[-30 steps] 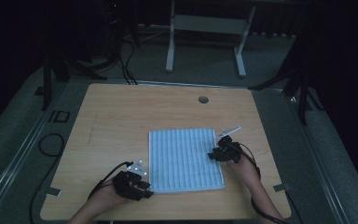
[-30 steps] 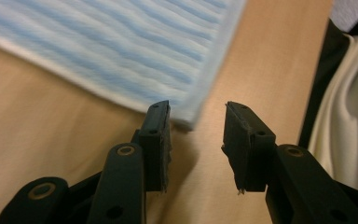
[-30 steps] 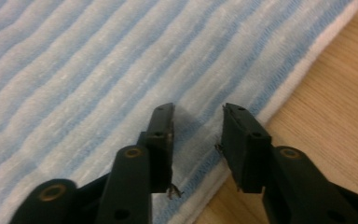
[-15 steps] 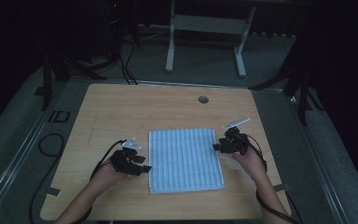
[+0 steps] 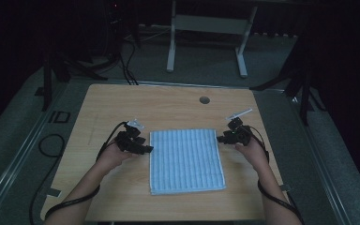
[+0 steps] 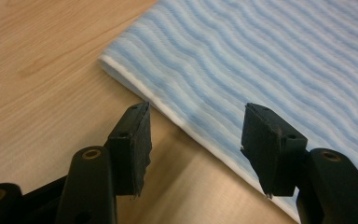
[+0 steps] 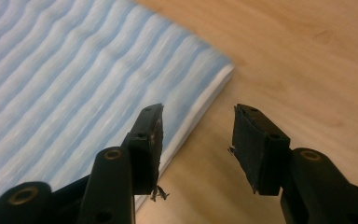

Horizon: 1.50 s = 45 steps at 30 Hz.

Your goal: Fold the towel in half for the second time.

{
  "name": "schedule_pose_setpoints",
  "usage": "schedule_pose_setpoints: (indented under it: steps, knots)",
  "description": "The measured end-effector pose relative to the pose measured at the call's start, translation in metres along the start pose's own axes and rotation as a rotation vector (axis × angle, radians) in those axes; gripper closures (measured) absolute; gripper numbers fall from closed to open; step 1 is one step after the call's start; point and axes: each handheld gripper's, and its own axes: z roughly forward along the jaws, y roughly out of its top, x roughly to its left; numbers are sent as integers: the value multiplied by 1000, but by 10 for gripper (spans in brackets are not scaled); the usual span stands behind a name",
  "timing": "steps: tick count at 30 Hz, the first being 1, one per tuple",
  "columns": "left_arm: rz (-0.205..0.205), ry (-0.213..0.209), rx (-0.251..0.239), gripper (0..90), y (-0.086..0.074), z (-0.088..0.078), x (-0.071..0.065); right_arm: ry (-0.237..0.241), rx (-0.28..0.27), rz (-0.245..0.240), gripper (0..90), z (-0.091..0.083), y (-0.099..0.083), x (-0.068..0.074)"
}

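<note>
Starting at the left of the table (image 5: 98, 108), you are holding the left gripper (image 5: 143, 148) just beside the left edge of the folded cloth (image 5: 186, 159), up near its far left corner, with your left hand (image 5: 114, 157) resting low over the wood. Its jaws have just been opening and are now standing moderately wide with nothing between them; in the left gripper view (image 6: 196, 135) the pads are straddling the cloth's edge (image 6: 270, 65) from above, one over bare wood and one over the fabric, and neither pad is pressing on it. The cloth is lying flat at the middle of the table, a blue-and-white striped rectangle folded in layers, with its long axis running from your side toward the far edge and its stripes running the same way; its near edge is sitting slightly askew, the near right corner reaching a little farther right than the far one. Moving on to the right, you are holding the right gripper (image 5: 221, 139) just beside the cloth's far right corner, your right hand (image 5: 249, 149) behind it. Those jaws have also just been opening and are standing apart and empty; in the right gripper view (image 7: 198, 133) they are framing the cloth's white folded edge (image 7: 65, 84) without touching it.
</note>
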Motion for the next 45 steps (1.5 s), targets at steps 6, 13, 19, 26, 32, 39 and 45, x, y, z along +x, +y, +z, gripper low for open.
schedule_pose_setpoints:
  steps: [6, 13, 19, 26, 32, 39, 45]
  knots:
    - [-42, 38, 6, 404, 17, 13, 19, 3, -9, 22, 509, 7, 22, -9]
    - [-56, 77, 20, 407, 26, 30, 34, 7, 30, 41, 508, 29, 36, -19]
    - [-50, 79, 43, 426, 31, 43, 37, 1, 84, 59, 501, 51, 42, -23]
    - [-14, 59, 73, 502, 38, 50, 37, 19, 140, 35, 610, 67, 43, -22]
    - [-32, 16, 52, 844, 42, 49, 38, 21, 137, 2, 863, 62, 46, -18]
    - [-26, -38, -55, 866, 51, 16, 33, 51, 20, -1, 864, 24, 48, -19]
    - [41, -60, -105, 865, 46, -17, 12, 85, -46, -65, 863, -13, 41, -4]
